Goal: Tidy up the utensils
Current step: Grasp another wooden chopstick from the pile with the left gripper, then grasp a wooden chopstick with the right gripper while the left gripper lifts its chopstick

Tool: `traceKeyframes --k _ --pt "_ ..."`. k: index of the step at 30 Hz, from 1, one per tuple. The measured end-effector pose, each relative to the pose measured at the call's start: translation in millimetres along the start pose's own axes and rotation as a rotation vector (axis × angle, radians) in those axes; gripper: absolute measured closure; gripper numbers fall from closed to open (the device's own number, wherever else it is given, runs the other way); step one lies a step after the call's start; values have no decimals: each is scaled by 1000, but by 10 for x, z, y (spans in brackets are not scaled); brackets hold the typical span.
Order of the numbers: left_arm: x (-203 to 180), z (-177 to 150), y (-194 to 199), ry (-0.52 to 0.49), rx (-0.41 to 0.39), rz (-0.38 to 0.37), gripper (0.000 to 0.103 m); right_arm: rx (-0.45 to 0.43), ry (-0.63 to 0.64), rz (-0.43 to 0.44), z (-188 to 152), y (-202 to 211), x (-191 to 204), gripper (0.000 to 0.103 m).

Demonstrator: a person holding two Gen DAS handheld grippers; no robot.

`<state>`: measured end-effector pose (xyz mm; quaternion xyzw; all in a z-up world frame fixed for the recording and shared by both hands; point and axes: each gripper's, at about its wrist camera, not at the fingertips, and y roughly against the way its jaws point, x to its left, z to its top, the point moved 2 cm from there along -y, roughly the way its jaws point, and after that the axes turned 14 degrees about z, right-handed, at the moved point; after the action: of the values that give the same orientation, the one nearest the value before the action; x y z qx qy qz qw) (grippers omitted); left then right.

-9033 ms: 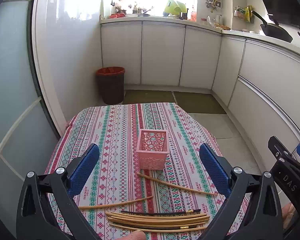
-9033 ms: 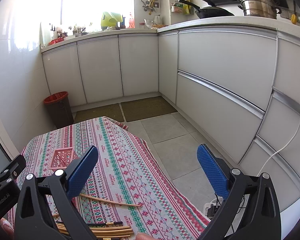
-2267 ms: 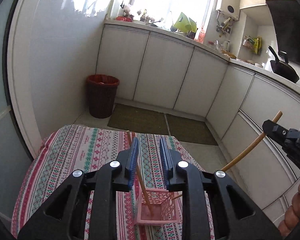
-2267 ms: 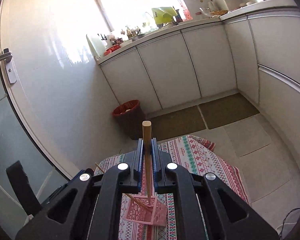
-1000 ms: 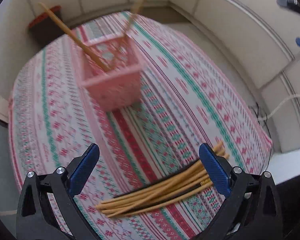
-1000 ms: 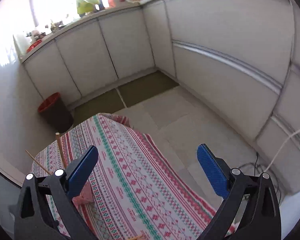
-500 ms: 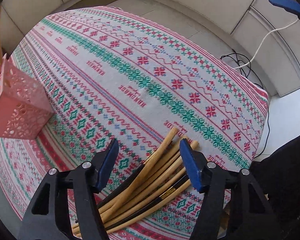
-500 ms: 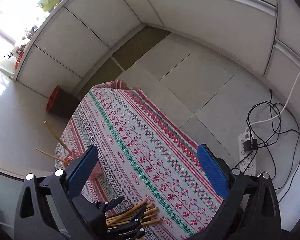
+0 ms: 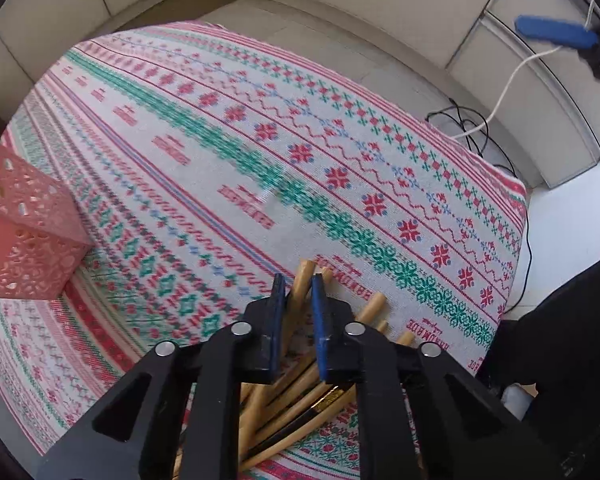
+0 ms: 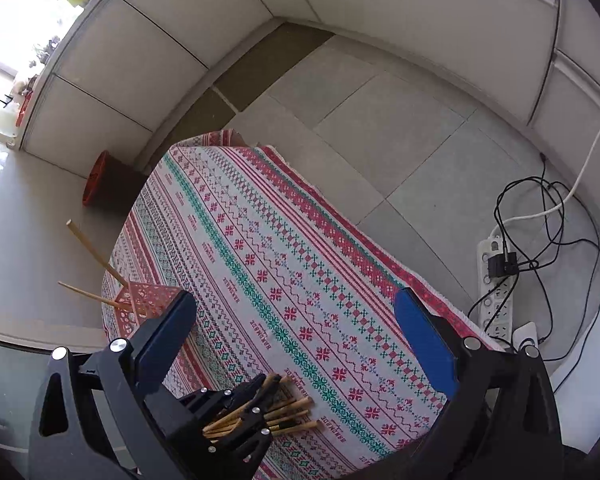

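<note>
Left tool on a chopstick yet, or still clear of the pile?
Touching. Left wrist view: the left tool, whose jaws have just been closing, has both blue pads against one wooden chopstick at the pile's top, no gap either side.

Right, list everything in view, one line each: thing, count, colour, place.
chopsticks in basket: two, tan, leaning out of it
loose chopsticks: several, tan and dark, piled at near table edge
basket: one, pink, left on table
tablecloth: one, patterned red-green-white, covers table
bin: one, dark with red rim, floor
power strip: one, white, floor
left gripper: black with blue pads, shut on one tan chopstick
right gripper: open, above table
</note>
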<state>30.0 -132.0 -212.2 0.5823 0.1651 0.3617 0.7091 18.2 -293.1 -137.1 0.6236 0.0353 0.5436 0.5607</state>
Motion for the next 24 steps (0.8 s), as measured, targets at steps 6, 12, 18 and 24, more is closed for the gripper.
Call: traceKeyframes --k 6,12,18,24 --pt "284 -116 329 66 -88 63 96 98 -45 -47 -274 -266 -79 7" --pt "659 -346 730 161 -171 120 97 270 -115 -87 -833 -609 -202 7" --pt "960 -547 1255 260 -293 149 97 270 -178 -168 -1205 -689 -309 28" --pt "1038 -600 1508 287 -357 148 97 296 -317 -157 -1449 -807 -326 63"
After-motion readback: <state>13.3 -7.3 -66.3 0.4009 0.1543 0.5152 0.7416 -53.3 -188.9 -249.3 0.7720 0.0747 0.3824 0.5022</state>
